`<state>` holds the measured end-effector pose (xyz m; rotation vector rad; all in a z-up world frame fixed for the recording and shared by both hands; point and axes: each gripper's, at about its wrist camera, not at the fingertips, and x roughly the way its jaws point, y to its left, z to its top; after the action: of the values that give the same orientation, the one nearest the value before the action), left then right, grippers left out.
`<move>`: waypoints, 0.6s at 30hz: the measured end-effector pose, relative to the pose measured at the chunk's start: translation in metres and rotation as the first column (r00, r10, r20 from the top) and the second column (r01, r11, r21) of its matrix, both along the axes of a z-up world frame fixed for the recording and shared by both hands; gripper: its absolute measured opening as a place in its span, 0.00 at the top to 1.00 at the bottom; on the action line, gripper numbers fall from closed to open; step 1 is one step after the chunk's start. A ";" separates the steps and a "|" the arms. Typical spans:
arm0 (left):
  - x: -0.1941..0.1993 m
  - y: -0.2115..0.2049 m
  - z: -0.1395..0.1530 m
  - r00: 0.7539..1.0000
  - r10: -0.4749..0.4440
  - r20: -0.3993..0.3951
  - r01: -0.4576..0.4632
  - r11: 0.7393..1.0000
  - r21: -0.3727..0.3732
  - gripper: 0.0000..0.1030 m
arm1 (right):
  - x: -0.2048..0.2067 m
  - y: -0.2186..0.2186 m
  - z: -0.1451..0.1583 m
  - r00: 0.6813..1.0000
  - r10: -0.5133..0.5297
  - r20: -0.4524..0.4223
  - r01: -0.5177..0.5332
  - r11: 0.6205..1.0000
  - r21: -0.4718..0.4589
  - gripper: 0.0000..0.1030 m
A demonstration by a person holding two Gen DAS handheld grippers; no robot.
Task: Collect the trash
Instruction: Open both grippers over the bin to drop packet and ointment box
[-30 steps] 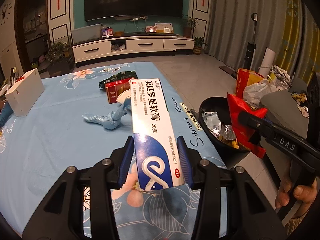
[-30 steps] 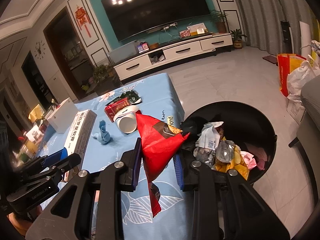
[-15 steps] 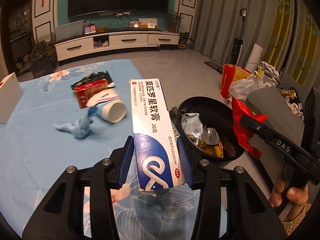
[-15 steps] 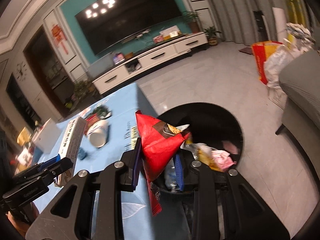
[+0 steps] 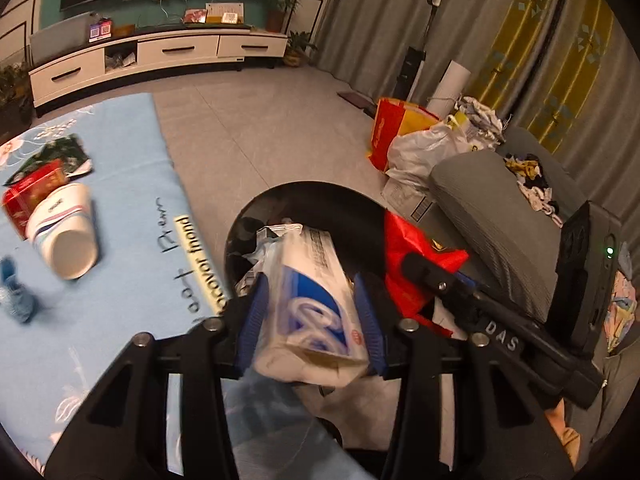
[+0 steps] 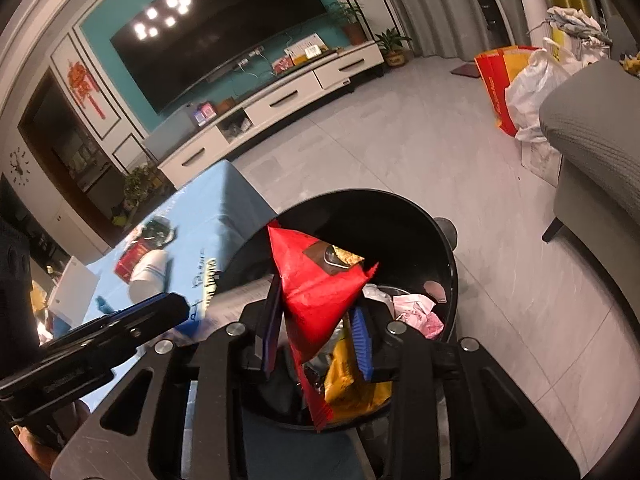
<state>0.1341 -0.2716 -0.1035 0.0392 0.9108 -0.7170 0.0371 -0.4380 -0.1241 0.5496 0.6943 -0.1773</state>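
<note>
My left gripper (image 5: 310, 320) is shut on a blue and white ointment box (image 5: 310, 292), tilted forward over the black trash bin (image 5: 316, 196). My right gripper (image 6: 316, 328) is shut on a red snack wrapper (image 6: 316, 284), held over the same bin (image 6: 400, 216), which holds several wrappers. The wrapper (image 5: 412, 256) and the right gripper show in the left wrist view, just right of the box. The box (image 6: 240, 296) shows in the right wrist view behind the left gripper's finger (image 6: 120, 328).
On the blue tablecloth (image 5: 120, 168) lie a tipped white paper cup (image 5: 66, 236), a red packet (image 5: 30, 188), a dark green wrapper (image 5: 56, 156) and a blue cloth scrap (image 5: 16, 296). A grey sofa (image 5: 500, 232) and full bags (image 5: 420, 136) stand right of the bin.
Both grippers have swung right from the table to over the bin. The ointment box has tipped forward and down in the left gripper; the red wrapper is still held.
</note>
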 end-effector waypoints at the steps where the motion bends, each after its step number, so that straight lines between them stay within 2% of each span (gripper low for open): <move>1: 0.005 -0.008 -0.005 1.000 -0.007 -0.005 0.007 1.000 0.013 0.71 | 0.003 -0.001 -0.002 1.000 0.001 -0.006 -0.001 1.000 0.005 0.67; 4: 0.015 -0.023 -0.018 1.000 -0.011 -0.008 0.012 0.999 0.044 0.71 | 0.014 -0.007 -0.014 0.999 -0.008 -0.044 0.009 1.000 0.026 0.59; 5: 0.018 -0.025 -0.021 1.000 -0.009 -0.013 0.009 0.999 0.049 0.63 | 0.016 -0.009 -0.017 0.999 -0.010 -0.050 0.012 0.999 0.041 0.55; 6: 0.021 -0.026 -0.024 1.000 -0.008 -0.022 0.009 0.999 0.048 0.45 | 0.016 -0.010 -0.018 0.999 -0.010 -0.052 0.013 0.998 0.053 0.48; 8: 0.021 -0.021 -0.023 1.000 -0.008 -0.025 0.009 1.000 0.026 0.35 | 0.015 -0.012 -0.019 0.998 -0.028 -0.060 0.032 0.997 0.064 0.38; 11: 0.020 -0.004 -0.017 1.000 0.011 -0.016 -0.010 1.000 0.014 0.31 | 0.012 -0.015 -0.017 0.997 -0.051 -0.058 0.056 0.995 0.078 0.35; 14: 0.015 0.018 -0.011 0.999 0.039 -0.015 -0.039 0.999 0.001 0.25 | 0.005 -0.017 -0.010 0.996 -0.077 -0.046 0.080 0.993 0.085 0.27; 18: -0.001 0.050 -0.005 0.998 0.066 -0.020 -0.066 0.998 -0.017 0.22 | -0.005 -0.009 0.000 0.997 -0.070 -0.028 0.072 0.993 0.089 0.26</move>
<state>0.1327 -0.2212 -0.1081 -0.0131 0.9204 -0.6649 0.0324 -0.4467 -0.1236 0.6599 0.7097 -0.2207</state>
